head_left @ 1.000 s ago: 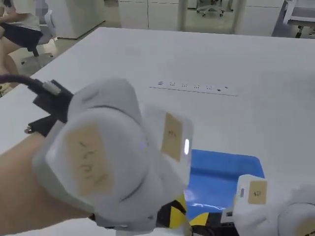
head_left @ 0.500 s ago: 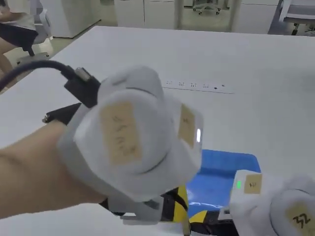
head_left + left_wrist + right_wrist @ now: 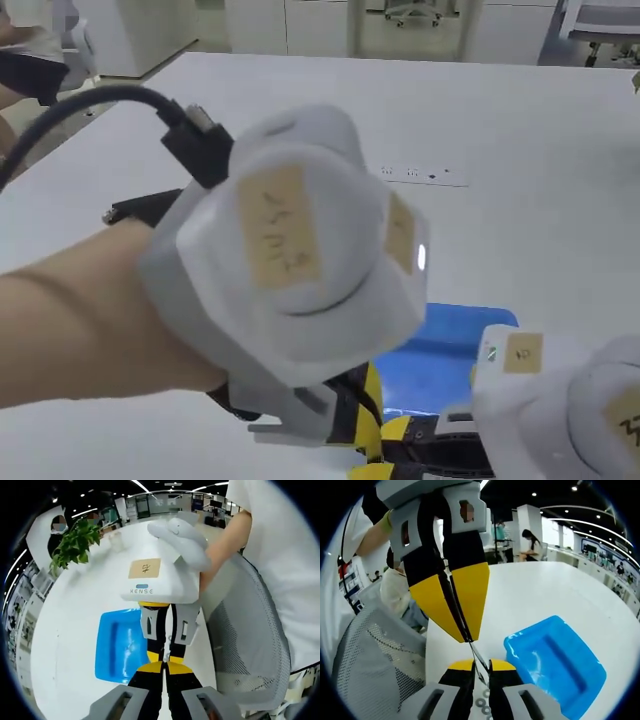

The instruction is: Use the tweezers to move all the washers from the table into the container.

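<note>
Slim metal tweezers (image 3: 476, 657) run between the two grippers, which meet tip to tip over the white table (image 3: 520, 150). My left gripper (image 3: 469, 639) comes down from above with its yellow jaws shut on the tweezers' upper part. The yellow tips of my right gripper (image 3: 480, 666) are closed around the lower end. Small ring washers (image 3: 481, 703) lie on the table just under the right gripper's jaws. The blue container (image 3: 555, 662) sits beside the tips, open and apparently empty. In the head view the left gripper's white body hides most of the meeting point; the container (image 3: 455, 345) shows behind it.
A grey mesh chair (image 3: 250, 645) stands close behind the right gripper at the table's edge. A potted plant (image 3: 75, 542) is at the table's far side. A socket strip (image 3: 415, 175) is set into the tabletop. People sit in the background.
In the head view the left gripper's body has drifted up and to the right, while the camera has also shifted. Both grippers stay close together beside the blue container.
</note>
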The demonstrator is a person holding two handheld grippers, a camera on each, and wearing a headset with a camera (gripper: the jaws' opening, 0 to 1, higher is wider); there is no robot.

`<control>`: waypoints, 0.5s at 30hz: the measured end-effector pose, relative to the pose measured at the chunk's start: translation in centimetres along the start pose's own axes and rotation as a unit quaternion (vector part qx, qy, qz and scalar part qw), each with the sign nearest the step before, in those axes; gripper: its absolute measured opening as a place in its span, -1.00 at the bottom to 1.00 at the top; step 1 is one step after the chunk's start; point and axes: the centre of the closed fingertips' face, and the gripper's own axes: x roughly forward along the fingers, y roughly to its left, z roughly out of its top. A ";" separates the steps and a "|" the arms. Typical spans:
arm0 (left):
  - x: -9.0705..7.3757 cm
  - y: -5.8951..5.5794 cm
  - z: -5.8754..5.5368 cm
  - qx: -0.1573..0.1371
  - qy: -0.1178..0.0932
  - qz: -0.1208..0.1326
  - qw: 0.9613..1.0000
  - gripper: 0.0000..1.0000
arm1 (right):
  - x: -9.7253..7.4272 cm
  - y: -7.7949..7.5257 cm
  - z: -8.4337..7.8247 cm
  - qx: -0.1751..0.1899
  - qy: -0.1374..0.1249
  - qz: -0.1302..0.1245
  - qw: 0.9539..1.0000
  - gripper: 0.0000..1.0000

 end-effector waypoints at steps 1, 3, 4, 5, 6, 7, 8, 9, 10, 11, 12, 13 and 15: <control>0.0 0.0 0.0 0.002 0.000 -0.001 1.000 -1.00 | 0.1 0.0 -0.1 0.001 0.001 0.000 1.000 -0.88; 0.1 0.2 0.0 -0.001 -0.007 0.000 1.000 -1.00 | 0.2 -0.1 -0.2 -0.005 0.003 -0.006 1.000 -0.87; 0.1 0.3 0.0 -0.002 -0.009 0.001 1.000 -1.00 | 0.2 -0.2 -0.4 -0.007 0.008 -0.008 1.000 -0.87; 0.1 0.4 0.0 -0.002 -0.009 0.001 1.000 -1.00 | 0.2 -0.2 -0.5 -0.009 0.011 -0.010 1.000 -0.86; 0.0 0.4 -0.1 -0.001 -0.006 0.001 1.000 -1.00 | 0.2 -0.3 -0.5 -0.010 0.011 -0.012 1.000 -0.87; 0.0 0.4 -0.1 0.002 -0.005 0.001 1.000 -1.00 | 0.1 -0.3 -0.5 -0.009 0.010 -0.013 1.000 -0.87; 0.0 0.4 0.0 0.005 -0.006 0.000 1.000 -1.00 | 0.1 -0.3 -0.4 -0.007 0.007 -0.013 1.000 -0.86; -0.1 0.4 0.1 0.007 -0.009 0.000 1.000 -1.00 | 0.0 -0.3 -0.3 -0.007 0.006 -0.013 1.000 -0.86; -0.1 0.5 0.2 0.011 -0.012 0.002 1.000 -1.00 | 0.0 -0.5 -0.2 -0.007 0.004 -0.017 1.000 -0.87; 0.0 0.5 0.2 0.011 -0.011 0.001 1.000 -1.00 | 0.0 -0.5 -0.2 -0.006 0.004 -0.018 1.000 -0.87; 0.1 0.5 0.1 0.011 -0.010 -0.002 1.000 -1.00 | 0.0 -0.6 -0.2 -0.005 0.004 -0.017 1.000 -0.88; 0.3 0.5 0.0 0.013 -0.007 -0.004 1.000 -1.00 | 0.0 -0.7 -0.3 -0.002 0.005 -0.017 1.000 -0.88; 0.2 0.7 0.3 0.019 -0.013 0.001 1.000 -1.00 | 0.0 -0.7 -0.3 0.004 0.004 -0.017 1.000 -0.89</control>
